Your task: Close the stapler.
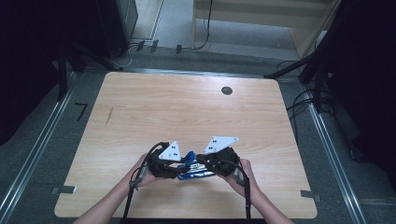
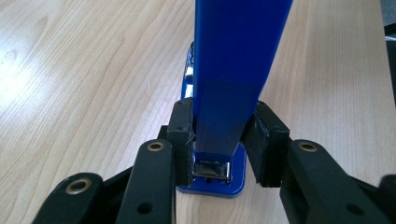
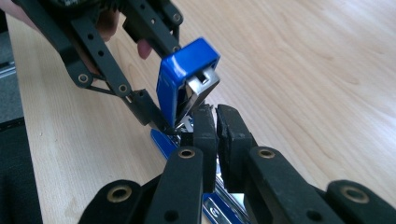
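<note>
Bench (image 1: 140, 107): light wood-grain top, bare apart from the work, which sat at its near edge between the person's two hands.

Stapler (image 1: 194, 169): blue, opened on its hinge. Its base (image 2: 236, 179) lay flat on the bench; the blue top arm (image 2: 236, 60) stood lifted away from the base. In the right gripper view the arm's free end (image 3: 189, 77) showed a bright metal channel inside the blue cover.

Left gripper (image 2: 224, 140): jaws closed on the top arm, one pad pressed to each side of it, low down near the hinge. The arm ran up and away between the jaws; the base lay beneath and just beyond the jaw tips.

Right gripper (image 3: 215, 128): jaws drawn nearly together, a narrow slit between the pads. They sat over the metal staple rail (image 3: 224, 198), which ran along the base under the jaws. Whether the pads pinched a part of the rail could not be told; the contact point was hidden by the jaws themselves. The raised arm stood just beyond these jaw tips, to their left.

Progress, as judged: opening of the stapler was done, with the arm up and held steady. The work on the rail (loading or clearing staples, by the look of it) seemed to be in hand. Left to do: finish at the rail, lower the arm onto the base, release both grips.
</note>
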`<control>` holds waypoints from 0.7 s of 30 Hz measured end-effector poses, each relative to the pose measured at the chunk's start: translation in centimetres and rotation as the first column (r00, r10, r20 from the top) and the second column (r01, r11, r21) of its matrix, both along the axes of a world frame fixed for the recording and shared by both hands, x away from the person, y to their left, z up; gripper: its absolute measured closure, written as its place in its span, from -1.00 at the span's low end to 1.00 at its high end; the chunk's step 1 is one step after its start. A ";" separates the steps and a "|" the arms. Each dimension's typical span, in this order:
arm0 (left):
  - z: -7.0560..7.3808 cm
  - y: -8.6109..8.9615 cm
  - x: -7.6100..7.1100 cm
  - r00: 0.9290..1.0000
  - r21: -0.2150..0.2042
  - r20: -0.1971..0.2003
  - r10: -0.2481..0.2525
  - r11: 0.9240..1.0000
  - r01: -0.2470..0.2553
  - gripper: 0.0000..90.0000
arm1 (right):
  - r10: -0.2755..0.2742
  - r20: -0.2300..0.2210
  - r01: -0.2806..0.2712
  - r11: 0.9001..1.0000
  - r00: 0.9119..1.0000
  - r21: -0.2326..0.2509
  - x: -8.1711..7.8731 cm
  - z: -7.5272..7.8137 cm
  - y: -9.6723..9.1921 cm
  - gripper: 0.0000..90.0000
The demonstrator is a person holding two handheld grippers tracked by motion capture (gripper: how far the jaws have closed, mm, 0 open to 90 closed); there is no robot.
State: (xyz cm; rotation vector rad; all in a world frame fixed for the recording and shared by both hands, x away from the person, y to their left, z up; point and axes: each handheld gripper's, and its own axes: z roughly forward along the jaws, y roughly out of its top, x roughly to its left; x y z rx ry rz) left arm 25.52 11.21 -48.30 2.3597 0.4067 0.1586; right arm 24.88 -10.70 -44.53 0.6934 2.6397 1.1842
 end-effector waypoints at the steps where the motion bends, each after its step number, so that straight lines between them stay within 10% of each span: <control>1: 0.0 0.0 0.0 1.000 0.000 0.000 0.000 1.000 0.000 0.47 | 0.000 0.000 0.000 1.000 1.000 0.000 0.0 0.0 0.0 0.95; 12: -0.3 -1.0 0.1 1.000 0.016 0.005 0.006 1.000 -0.006 0.47 | -0.037 0.047 0.034 0.998 0.998 0.059 -0.6 3.1 -1.1 0.94; 21: -0.5 -1.8 0.1 1.000 0.043 0.020 0.011 0.999 -0.012 0.45 | -0.052 -0.012 0.052 0.999 0.999 0.002 0.1 1.8 -0.5 0.94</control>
